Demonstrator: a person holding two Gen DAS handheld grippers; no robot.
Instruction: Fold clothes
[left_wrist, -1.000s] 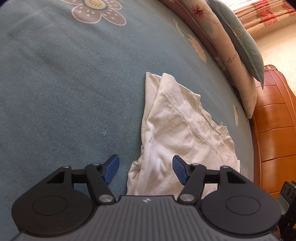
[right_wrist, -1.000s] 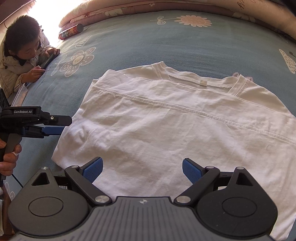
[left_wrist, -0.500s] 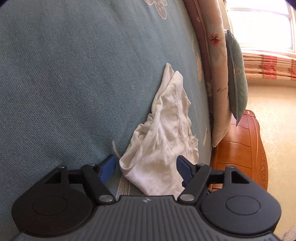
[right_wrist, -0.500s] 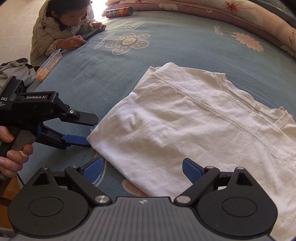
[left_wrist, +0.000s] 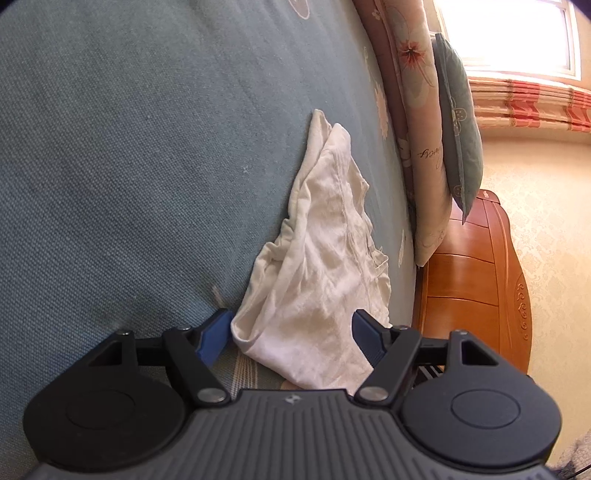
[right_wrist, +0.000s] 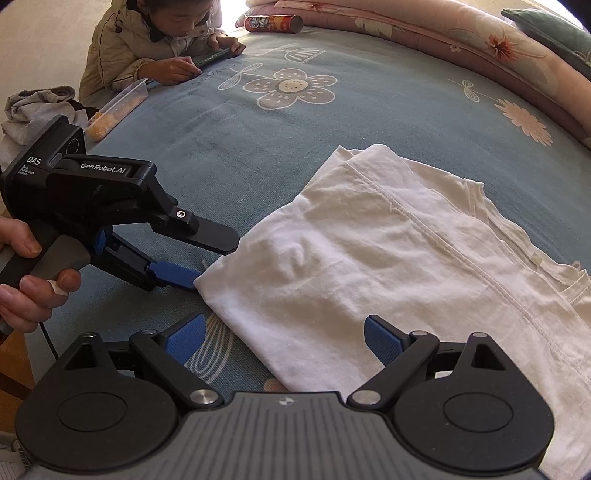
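Blue-grey bedspread (right_wrist: 369, 125) with pale printed flowers covers the whole bed, and a rolled pink floral quilt (right_wrist: 461, 40) with a green cushion (left_wrist: 458, 122) lines its far edge against an orange wooden headboard (left_wrist: 476, 284). At the far corner a person in a beige jacket (right_wrist: 155, 40) leans on the mattress over a phone, well apart from the work. Beside that sit a clear plastic tub (right_wrist: 114, 110) of something yellow and a snack can (right_wrist: 273, 23) lying on its side; its label is too small to read.

Nearer lies the white T-shirt (right_wrist: 388, 280), folded over itself, creased, a stitched hem running across it and the neckline toward the right. Its near corner points at the left gripper (right_wrist: 212, 258), which a hand (right_wrist: 26, 280) holds low, jaws wide, one finger above and one below the cloth's corner, not pressing it. That body reads "GenRobot.AI" and "DAS". The right gripper (right_wrist: 284, 338) also stands wide, hovering over the shirt's near edge with nothing pinched.
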